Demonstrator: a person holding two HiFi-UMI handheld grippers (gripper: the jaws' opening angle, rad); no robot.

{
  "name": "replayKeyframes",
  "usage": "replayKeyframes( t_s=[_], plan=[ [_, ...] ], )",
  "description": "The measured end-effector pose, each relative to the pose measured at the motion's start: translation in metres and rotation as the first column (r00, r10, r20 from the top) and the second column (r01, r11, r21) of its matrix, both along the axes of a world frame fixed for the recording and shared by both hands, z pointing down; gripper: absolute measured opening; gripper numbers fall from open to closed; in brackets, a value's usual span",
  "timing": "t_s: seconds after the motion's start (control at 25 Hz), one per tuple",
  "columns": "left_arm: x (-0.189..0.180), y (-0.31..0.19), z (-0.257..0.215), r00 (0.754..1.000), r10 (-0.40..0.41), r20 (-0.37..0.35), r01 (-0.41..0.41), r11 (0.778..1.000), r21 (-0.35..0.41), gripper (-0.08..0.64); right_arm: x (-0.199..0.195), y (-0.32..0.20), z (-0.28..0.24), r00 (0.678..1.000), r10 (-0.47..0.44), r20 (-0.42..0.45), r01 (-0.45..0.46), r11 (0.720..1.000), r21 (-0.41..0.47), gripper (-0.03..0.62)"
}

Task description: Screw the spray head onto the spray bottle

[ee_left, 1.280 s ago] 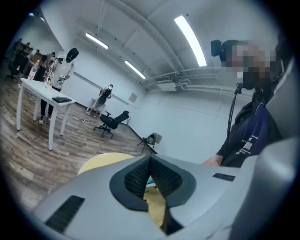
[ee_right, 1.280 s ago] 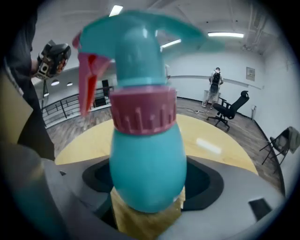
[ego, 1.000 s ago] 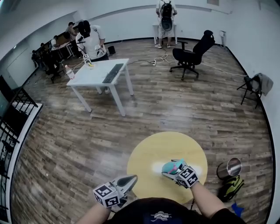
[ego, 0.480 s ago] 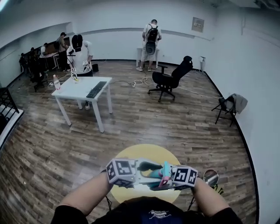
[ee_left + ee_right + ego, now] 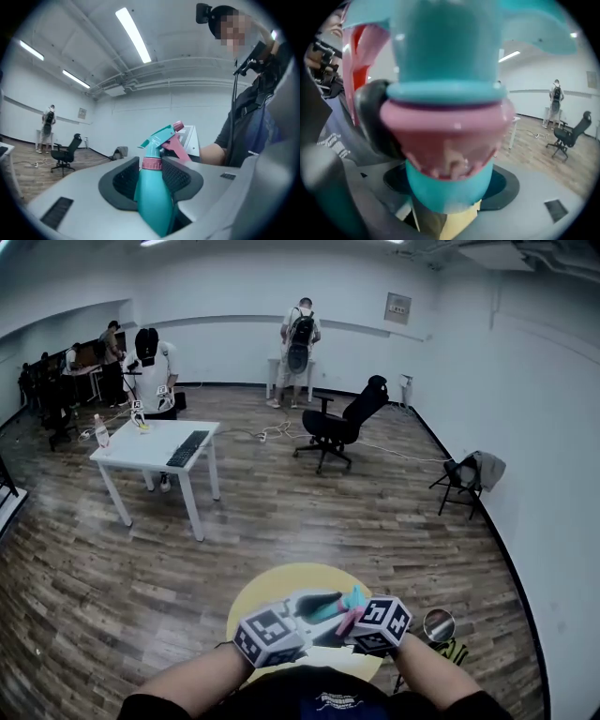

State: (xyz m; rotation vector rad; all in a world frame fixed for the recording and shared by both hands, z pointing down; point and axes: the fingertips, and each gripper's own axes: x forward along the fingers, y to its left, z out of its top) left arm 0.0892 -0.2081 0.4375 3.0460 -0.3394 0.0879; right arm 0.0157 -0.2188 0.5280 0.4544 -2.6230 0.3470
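Already spray head (image 5: 163,136) on bottle (image 5: 152,197)

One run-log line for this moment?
left gripper: jaws just closing on spray bottle | right gripper: grips spray head | pink collar seated on bottle

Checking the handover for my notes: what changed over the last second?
Both grippers rose and met above the yellow table. The left gripper, empty before, has just been closing its jaws on the spray bottle and now grips it. The right gripper kept its hold by the spray head. The table stayed put.
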Motion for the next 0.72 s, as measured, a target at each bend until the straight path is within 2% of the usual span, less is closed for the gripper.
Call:
replayKeyframes(
  t_s=[0.08, 0.12, 0.16, 0.24, 0.32, 0.4, 0.48, 0.6, 0.64, 0.68, 0.72],
  plan=[
    [-0.007, -0.004, -0.003, 0.995, -0.096, -0.031, 0.095, 0.995, -0.015, 0.176, -0.003, 0.000, -0.007, 0.999, 0.029, 0.040, -0.027, 0.998, -0.050, 0.399],
    [-0.008, -0.002, -0.002, 0.995, -0.091, -0.026, 0.091, 0.996, -0.017, 0.176, -0.004, 0.003, -0.008, 0.999, 0.004, 0.039, -0.002, 0.999, -0.045, 0.399],
    [-0.008, 0.003, -0.001, 0.999, -0.046, -0.012, 0.046, 0.999, -0.009, 0.179, -0.003, 0.010, -0.008, 0.999, -0.048, 0.025, 0.049, 0.999, -0.024, 0.399],
    [-0.015, 0.013, -0.003, 0.993, 0.119, 0.028, -0.119, 0.992, 0.029, 0.187, 0.003, 0.025, -0.005, 0.981, -0.190, -0.035, 0.190, 0.982, 0.016, 0.402],
    [-0.034, 0.018, -0.008, 0.961, 0.262, 0.094, -0.268, 0.962, 0.060, 0.212, 0.014, 0.036, 0.005, 0.951, -0.286, -0.115, 0.291, 0.956, 0.028, 0.402],
    [-0.046, 0.018, -0.007, 0.926, 0.336, 0.173, -0.346, 0.938, 0.027, 0.269, 0.020, 0.039, 0.013, 0.935, -0.319, -0.155, 0.326, 0.945, 0.020, 0.402],
    [-0.037, 0.023, 0.001, 0.898, 0.372, 0.233, -0.381, 0.925, -0.011, 0.321, 0.015, 0.045, 0.013, 0.923, -0.351, -0.161, 0.358, 0.934, 0.017, 0.402],
    [-0.007, 0.039, 0.022, 0.863, 0.380, 0.333, -0.410, 0.912, 0.023, 0.321, 0.003, 0.056, 0.013, 0.885, -0.408, -0.224, 0.426, 0.904, 0.037, 0.402],
    [0.001, 0.044, 0.025, 0.858, 0.377, 0.347, -0.416, 0.908, 0.041, 0.303, 0.002, 0.058, 0.015, 0.873, -0.418, -0.251, 0.441, 0.897, 0.041, 0.402],
    [0.007, 0.047, 0.025, 0.863, 0.371, 0.343, -0.411, 0.910, 0.052, 0.241, 0.004, 0.059, 0.017, 0.867, -0.420, -0.268, 0.446, 0.894, 0.043, 0.402],
    [0.009, 0.047, 0.023, 0.877, 0.358, 0.321, -0.393, 0.918, 0.051, 0.236, 0.007, 0.059, 0.017, 0.870, -0.413, -0.268, 0.439, 0.897, 0.043, 0.402]
  ],
)
